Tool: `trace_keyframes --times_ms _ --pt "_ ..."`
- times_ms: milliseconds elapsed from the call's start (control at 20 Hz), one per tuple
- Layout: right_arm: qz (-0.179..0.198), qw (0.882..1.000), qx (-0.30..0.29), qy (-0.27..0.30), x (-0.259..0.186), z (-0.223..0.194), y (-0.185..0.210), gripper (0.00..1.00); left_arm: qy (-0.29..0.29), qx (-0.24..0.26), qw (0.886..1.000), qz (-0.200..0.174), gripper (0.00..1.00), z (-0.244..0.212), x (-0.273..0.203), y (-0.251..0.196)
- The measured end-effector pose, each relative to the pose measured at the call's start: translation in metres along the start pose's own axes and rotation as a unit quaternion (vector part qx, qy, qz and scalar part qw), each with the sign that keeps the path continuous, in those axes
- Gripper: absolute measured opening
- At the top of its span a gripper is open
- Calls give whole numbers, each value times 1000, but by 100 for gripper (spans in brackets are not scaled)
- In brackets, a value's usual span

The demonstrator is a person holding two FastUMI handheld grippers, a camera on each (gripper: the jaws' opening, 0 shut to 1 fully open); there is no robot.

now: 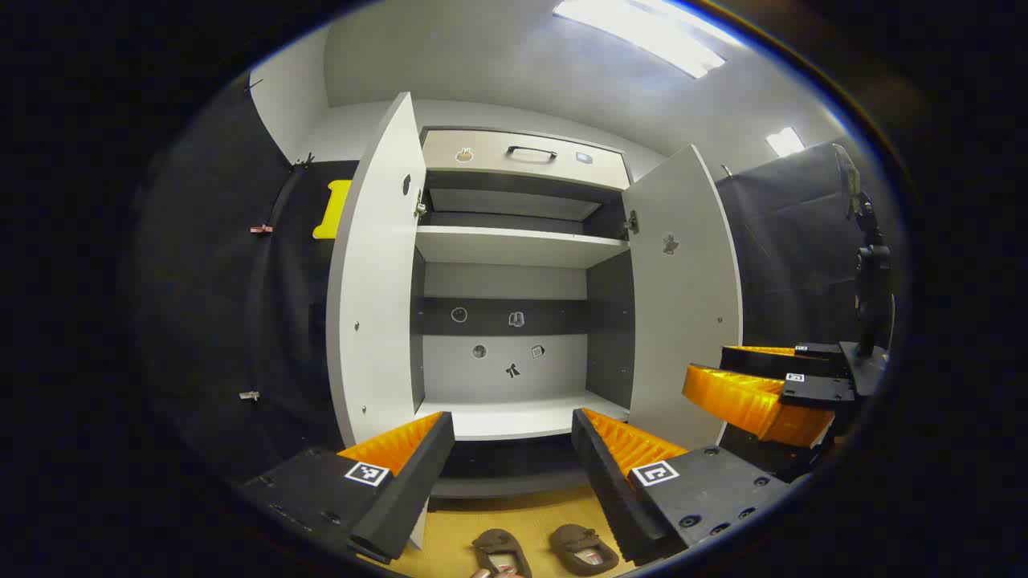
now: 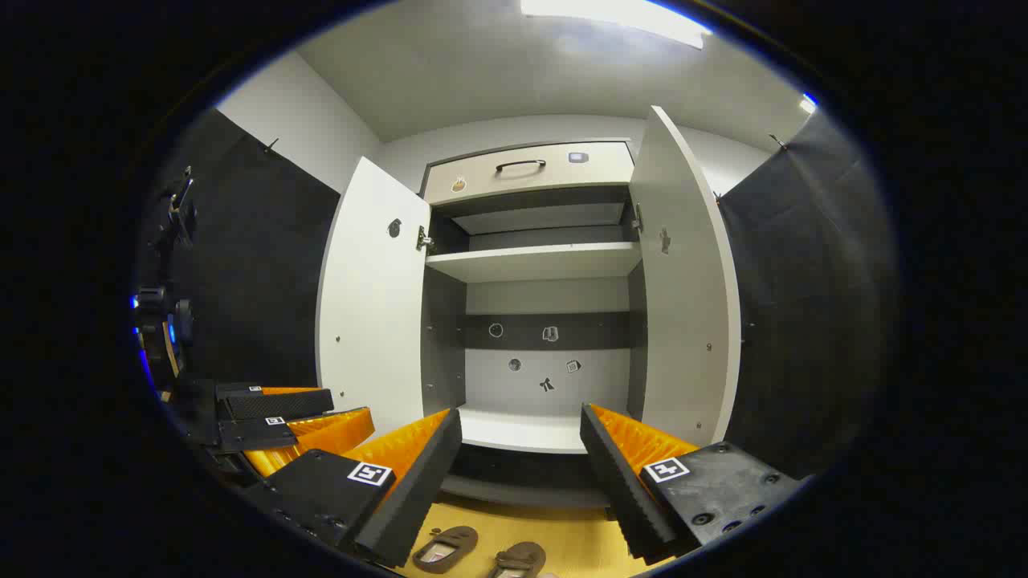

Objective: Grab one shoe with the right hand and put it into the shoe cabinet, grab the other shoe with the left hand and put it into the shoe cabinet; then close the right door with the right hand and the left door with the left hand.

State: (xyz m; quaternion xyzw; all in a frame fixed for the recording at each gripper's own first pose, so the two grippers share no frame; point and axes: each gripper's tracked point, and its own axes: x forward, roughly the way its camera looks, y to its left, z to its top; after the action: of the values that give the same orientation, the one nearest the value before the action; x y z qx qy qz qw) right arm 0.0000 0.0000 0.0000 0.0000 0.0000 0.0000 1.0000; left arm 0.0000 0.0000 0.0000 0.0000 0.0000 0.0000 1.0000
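- We take the shoe cabinet [image 1: 514, 249] as our landmark: it stands straight ahead against the back wall, pale, with a dark band across its rear panel and a few small stickers there.
- Its left door [image 1: 373, 281] and right door [image 1: 683, 297] both swing wide open toward us, baring the upper shelf [image 1: 518, 241] and the bottom shelf [image 1: 522, 417]; we see nothing lying on either.
- Above the doors sits a drawer [image 1: 522, 156] with a dark handle — shut, as far as we can tell.
- In front of the cabinet lies a tan floor [image 1: 522, 522].
- The left gripper [image 1: 510, 482] hangs before the cabinet's open mouth, its jaws spread wide with nothing between them.
- The right gripper [image 2: 518, 482] hangs likewise before the cabinet, jaws apart and holding nothing; in the left gripper view we see it off to the right, beside the right door [image 1: 771, 385].
- In the right gripper view the left gripper shows low at the left, beside the left door [image 2: 289, 425].
- Two brown shoes rest on the floor just in front of the cabinet's base — the left shoe [image 1: 499, 552] and the right shoe [image 1: 584, 548], side by side, close yet apart, openings upward.
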Motion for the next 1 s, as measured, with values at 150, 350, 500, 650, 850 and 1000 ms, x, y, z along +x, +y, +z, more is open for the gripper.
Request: trace_keyframes --times_ms 150,350,500,650,850,1000 --pt "-2 1000 11 -4 1 1 3 98 -4 5 1000 -9 94 -4 2 5" --pt "3 1000 3 -5 5 -1 7 98 -11 14 1000 -20 94 -3 8 2" --pt "5 1000 -6 -5 9 -3 11 98 -9 9 999 -30 94 -6 12 0" --pt "2 1000 -12 -2 10 -7 11 98 -2 9 999 -30 94 -12 14 2" --pt "-8 1000 -4 0 11 -10 8 98 2 8 999 -34 94 -16 16 5" --pt "-20 1000 -2 6 11 -17 5 98 1 7 999 -41 94 -17 15 8"
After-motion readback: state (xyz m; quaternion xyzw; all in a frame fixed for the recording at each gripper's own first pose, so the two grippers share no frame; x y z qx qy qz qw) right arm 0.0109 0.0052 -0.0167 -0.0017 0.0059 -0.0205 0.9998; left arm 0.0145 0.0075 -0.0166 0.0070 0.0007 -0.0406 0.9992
